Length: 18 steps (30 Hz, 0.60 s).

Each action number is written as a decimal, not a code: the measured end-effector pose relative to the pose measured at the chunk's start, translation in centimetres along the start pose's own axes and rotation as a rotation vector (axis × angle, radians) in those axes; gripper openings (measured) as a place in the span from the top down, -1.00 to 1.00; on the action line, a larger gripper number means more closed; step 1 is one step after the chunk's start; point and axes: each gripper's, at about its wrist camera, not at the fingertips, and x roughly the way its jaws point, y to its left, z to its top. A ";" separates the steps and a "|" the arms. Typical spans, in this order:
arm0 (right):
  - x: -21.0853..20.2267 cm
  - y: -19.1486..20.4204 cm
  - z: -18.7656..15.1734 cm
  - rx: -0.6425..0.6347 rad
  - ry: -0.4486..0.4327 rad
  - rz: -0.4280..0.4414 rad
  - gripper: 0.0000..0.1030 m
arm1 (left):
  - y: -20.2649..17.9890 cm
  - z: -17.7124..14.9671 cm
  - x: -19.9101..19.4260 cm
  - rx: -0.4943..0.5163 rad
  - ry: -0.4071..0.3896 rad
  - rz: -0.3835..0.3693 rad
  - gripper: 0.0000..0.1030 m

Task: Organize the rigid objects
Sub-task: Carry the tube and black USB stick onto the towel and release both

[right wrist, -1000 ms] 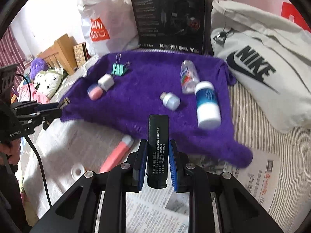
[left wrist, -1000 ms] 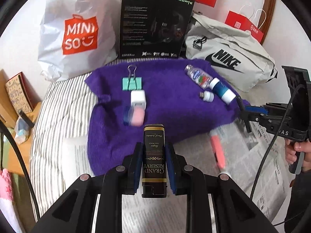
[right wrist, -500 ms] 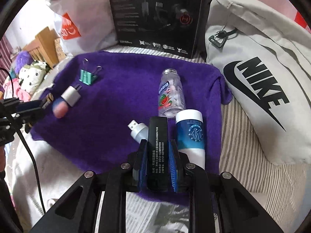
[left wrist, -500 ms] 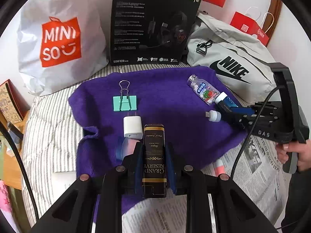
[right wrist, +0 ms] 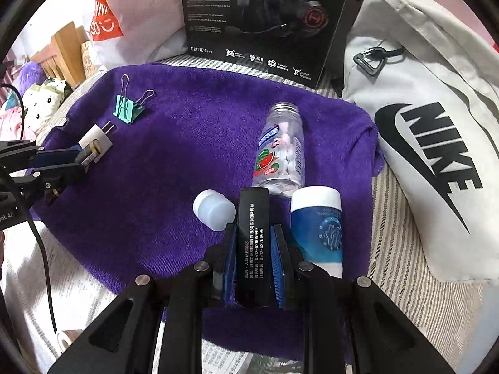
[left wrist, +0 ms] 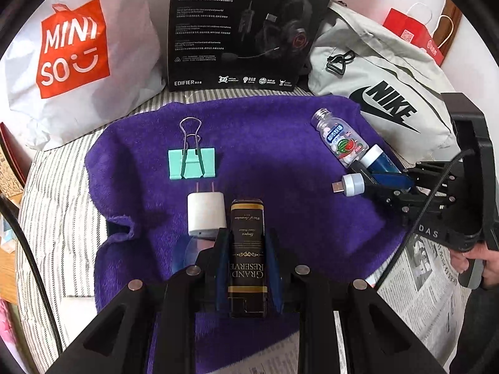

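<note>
My left gripper (left wrist: 248,246) is shut on a black and gold "Grand Reserve" box (left wrist: 247,249), held over the purple towel (left wrist: 274,155) beside a white plug adapter (left wrist: 205,213). A pink-capped item (left wrist: 190,252) is half hidden under the left finger. My right gripper (right wrist: 253,249) is shut on a black box with white print (right wrist: 253,243), between a white USB lamp (right wrist: 214,209) and a blue and white bottle (right wrist: 318,227). A clear candy bottle (right wrist: 280,152) and a teal binder clip (right wrist: 127,109) lie on the towel.
A black headset box (left wrist: 246,28), a white Miniso bag (left wrist: 75,53) and a grey Nike bag (left wrist: 383,99) stand behind the towel. Newspaper (left wrist: 427,280) lies in front on the striped bed. A red bag (left wrist: 414,37) stands far right.
Both grippers have moved forward over the towel with their boxes. The left box now sits beside the plug adapter; the right box sits between the USB lamp and the blue bottle.
</note>
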 end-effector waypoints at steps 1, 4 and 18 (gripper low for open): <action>0.1 0.0 0.1 -0.001 -0.001 0.001 0.59 | -0.1 0.2 0.2 -0.001 0.003 0.002 0.57; 0.6 -0.1 0.2 -0.004 0.008 0.011 0.59 | -0.6 0.4 1.0 0.013 0.016 0.012 0.56; 1.0 -0.5 -0.3 0.010 -0.025 0.046 0.59 | -1.6 0.5 2.5 0.071 0.033 0.093 0.56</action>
